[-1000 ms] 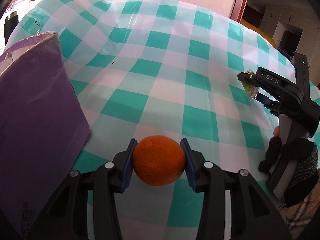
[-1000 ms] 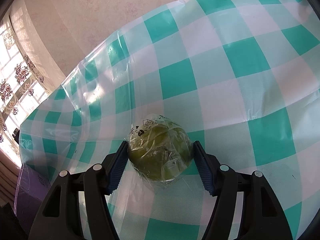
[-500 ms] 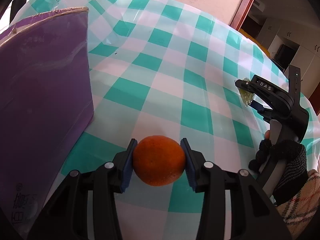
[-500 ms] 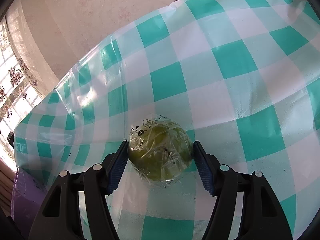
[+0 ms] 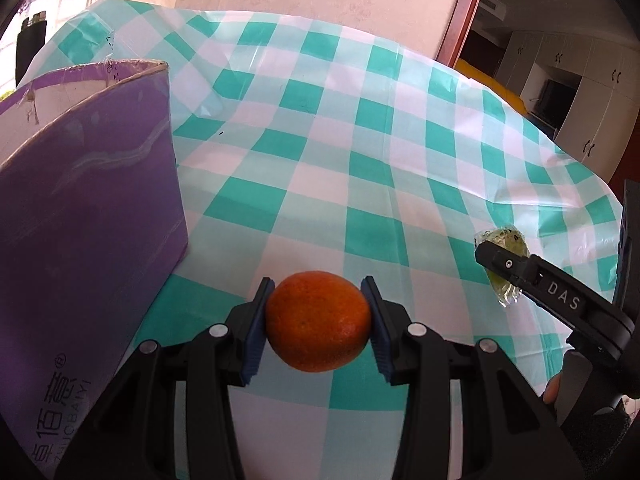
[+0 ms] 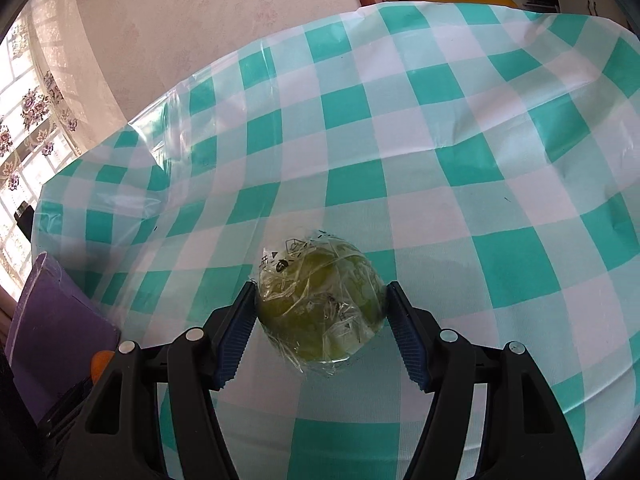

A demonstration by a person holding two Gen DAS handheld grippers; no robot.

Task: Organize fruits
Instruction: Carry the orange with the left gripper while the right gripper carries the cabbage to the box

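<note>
My left gripper (image 5: 318, 326) is shut on an orange (image 5: 318, 322) and holds it above the checked tablecloth, just right of a purple cardboard box (image 5: 80, 200) with an open top. My right gripper (image 6: 320, 320) is shut on a green fruit wrapped in clear plastic (image 6: 320, 300), held above the cloth. In the left wrist view the right gripper (image 5: 502, 268) shows at the right with the wrapped green fruit (image 5: 506, 240) in it. In the right wrist view the purple box (image 6: 52, 328) and a sliver of the orange (image 6: 100, 362) show at the lower left.
The table is covered with a teal and white checked plastic cloth (image 5: 360, 168), wrinkled in places. A pink wall (image 6: 200, 20) and a window with curtains lie behind it. A doorway with cabinets (image 5: 560, 80) is at the far right.
The left gripper has lifted and tilted up with the orange; the box's open top edge now shows. The right gripper with the green fruit has come closer to the left one and the box.
</note>
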